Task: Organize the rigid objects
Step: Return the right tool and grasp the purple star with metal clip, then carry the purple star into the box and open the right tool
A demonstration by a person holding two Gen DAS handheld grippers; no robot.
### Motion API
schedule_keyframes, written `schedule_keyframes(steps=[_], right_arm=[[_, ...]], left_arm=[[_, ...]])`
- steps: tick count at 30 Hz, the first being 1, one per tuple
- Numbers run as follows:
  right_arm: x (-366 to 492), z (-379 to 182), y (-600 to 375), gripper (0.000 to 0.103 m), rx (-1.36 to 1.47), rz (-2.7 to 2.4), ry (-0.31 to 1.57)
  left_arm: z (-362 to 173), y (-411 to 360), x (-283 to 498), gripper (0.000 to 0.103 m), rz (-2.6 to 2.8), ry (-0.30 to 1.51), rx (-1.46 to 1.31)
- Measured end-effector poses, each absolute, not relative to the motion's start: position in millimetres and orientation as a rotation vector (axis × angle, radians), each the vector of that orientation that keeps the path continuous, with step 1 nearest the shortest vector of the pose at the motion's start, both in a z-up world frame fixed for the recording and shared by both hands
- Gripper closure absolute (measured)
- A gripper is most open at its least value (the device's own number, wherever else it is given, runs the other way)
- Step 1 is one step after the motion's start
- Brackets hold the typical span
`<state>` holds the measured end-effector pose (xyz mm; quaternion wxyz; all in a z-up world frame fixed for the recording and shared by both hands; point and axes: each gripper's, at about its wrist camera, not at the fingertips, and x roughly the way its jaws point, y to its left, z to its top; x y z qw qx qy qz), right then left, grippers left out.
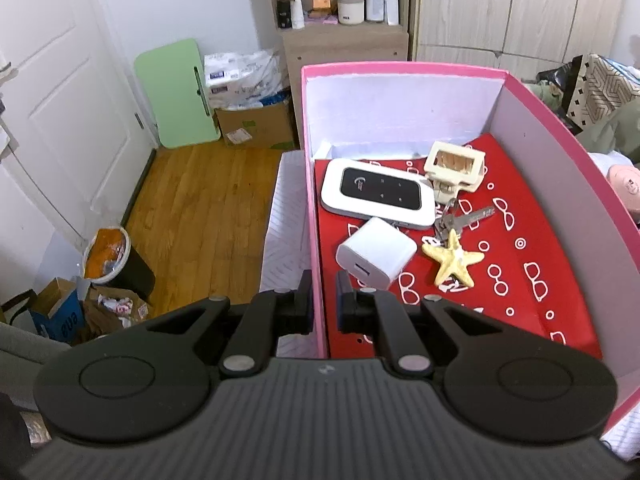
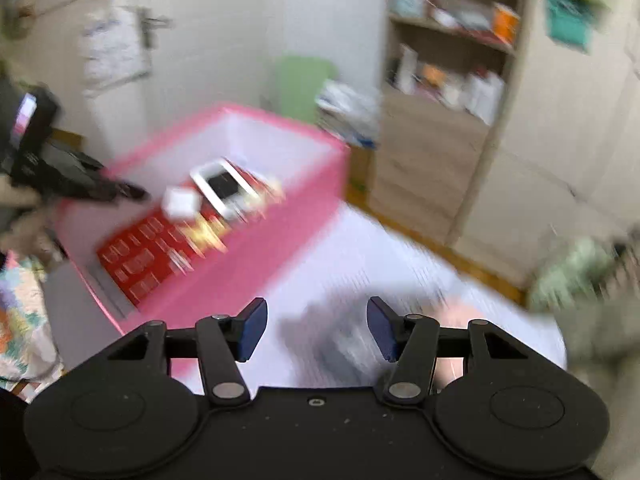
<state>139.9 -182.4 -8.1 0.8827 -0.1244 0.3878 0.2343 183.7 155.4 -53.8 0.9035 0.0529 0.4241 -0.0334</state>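
A pink box (image 1: 400,70) with a red patterned lining stands on a white surface. Inside lie a white pocket router (image 1: 378,194), a white charger cube (image 1: 376,254), a yellow starfish (image 1: 454,260), keys (image 1: 464,218) and a cream clip (image 1: 454,168). My left gripper (image 1: 324,304) is shut on the box's left wall near its front corner. The right wrist view is motion-blurred. In it, my right gripper (image 2: 316,330) hovers open over the white surface to the right of the pink box (image 2: 256,264), with nothing between its pads. A blurred grey thing (image 2: 336,336) lies below it.
A wooden shelf unit (image 1: 344,40) with bottles stands behind the box. Next to it are a cardboard box (image 1: 256,124) and a green board (image 1: 176,92). A waste bin (image 1: 112,256) and rubbish sit on the wooden floor at the left. A pink item (image 1: 624,184) lies beyond the box's right wall.
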Motion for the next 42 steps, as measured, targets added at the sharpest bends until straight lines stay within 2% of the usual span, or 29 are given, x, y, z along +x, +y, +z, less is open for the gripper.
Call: schedule_keyframes(steps=[9,19,21,22,23,24,37,42], right_arm=[[111,-74,-233,0.045,-0.048,0.385,0.994],[107,-109,-222,0.044,-0.196,0.379,1.013],[109,-111,-222,0.045,-0.199,0.384,1.006],[110,-112,-223,0.05,-0.204,0.383,1.005],[111,-111,-224,0.056,-0.2,0.384,1.0],[112,-110,-226,0.072,-0.188,0.379,0.998],[129,-90,-256,0.072,0.19,0.441,0.975],[129,-60,-230,0.072,0.134,0.567,0.867]], left_arm=[[-55,154,183,0.096,-0.068,0.868,0.117],[-55,155,184,0.096,-0.07,0.866,0.118],[-54,155,184,0.096,-0.071,0.866,0.116],[-54,154,184,0.096,-0.071,0.865,0.115],[-54,154,184,0.096,-0.071,0.861,0.117],[-54,154,184,0.096,-0.071,0.859,0.119],[-54,154,183,0.096,-0.071,0.853,0.116],[-54,153,181,0.096,-0.069,0.852,0.126]])
